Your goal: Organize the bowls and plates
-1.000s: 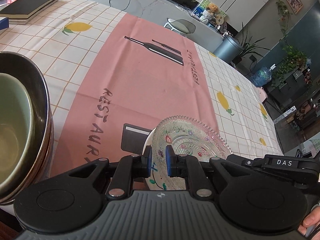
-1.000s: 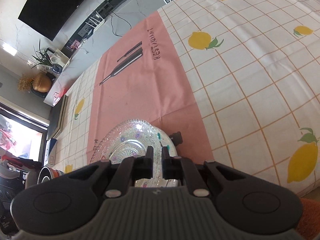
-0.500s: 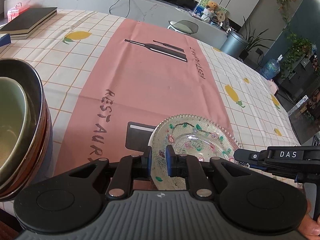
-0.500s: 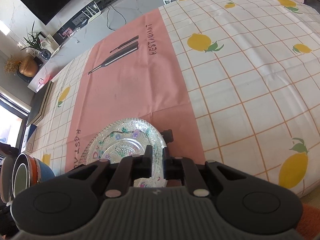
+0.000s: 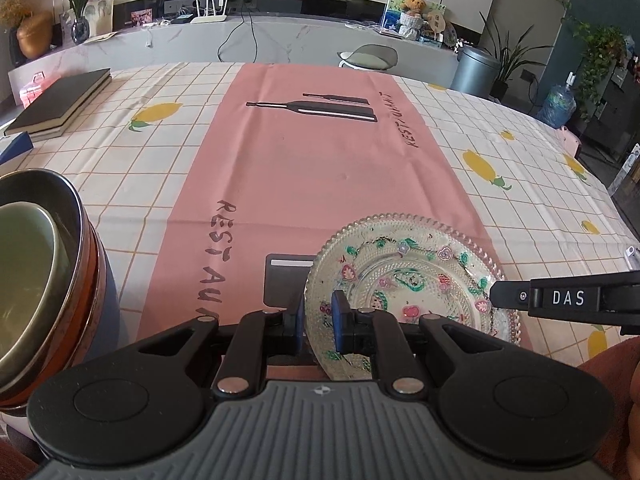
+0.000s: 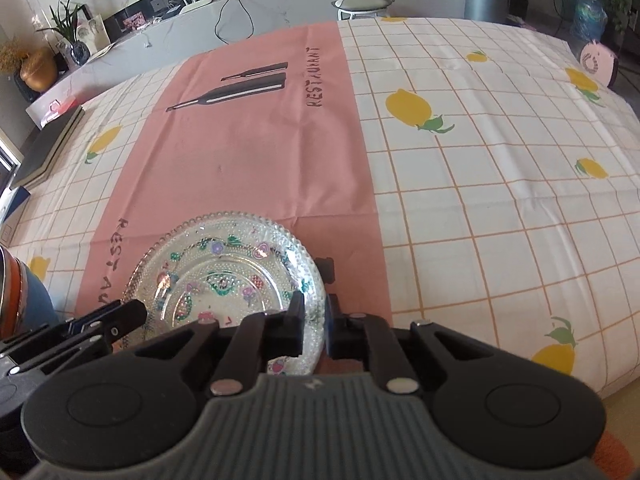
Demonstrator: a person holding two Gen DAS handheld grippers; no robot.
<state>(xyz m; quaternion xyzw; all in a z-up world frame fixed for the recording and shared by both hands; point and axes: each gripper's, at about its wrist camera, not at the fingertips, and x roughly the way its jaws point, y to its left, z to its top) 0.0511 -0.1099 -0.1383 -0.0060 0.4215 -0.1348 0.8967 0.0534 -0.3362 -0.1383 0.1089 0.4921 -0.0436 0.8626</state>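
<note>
A clear patterned glass plate (image 5: 408, 276) with coloured flowers lies over the near end of the pink runner; it also shows in the right wrist view (image 6: 224, 272). My left gripper (image 5: 318, 320) is shut on its left rim. My right gripper (image 6: 314, 320) is shut on its right rim. Each gripper shows in the other's view, the right gripper (image 5: 568, 298) at the right and the left gripper (image 6: 92, 324) at the lower left. A stack of bowls (image 5: 44, 264), green inside a dark one over orange and blue ones, stands at the left.
The table has a checked lemon tablecloth (image 6: 480, 160) with a pink runner (image 5: 312, 160). Dark books (image 5: 60, 104) lie at the far left corner. A pink round object (image 6: 596, 62) sits at the far right edge. A chair (image 5: 368, 56) stands beyond the table.
Both grippers, still shut on the glass plate, have levelled out; the plate sits flatter and lower over the runner. The views have tilted upright, showing more of the room.
</note>
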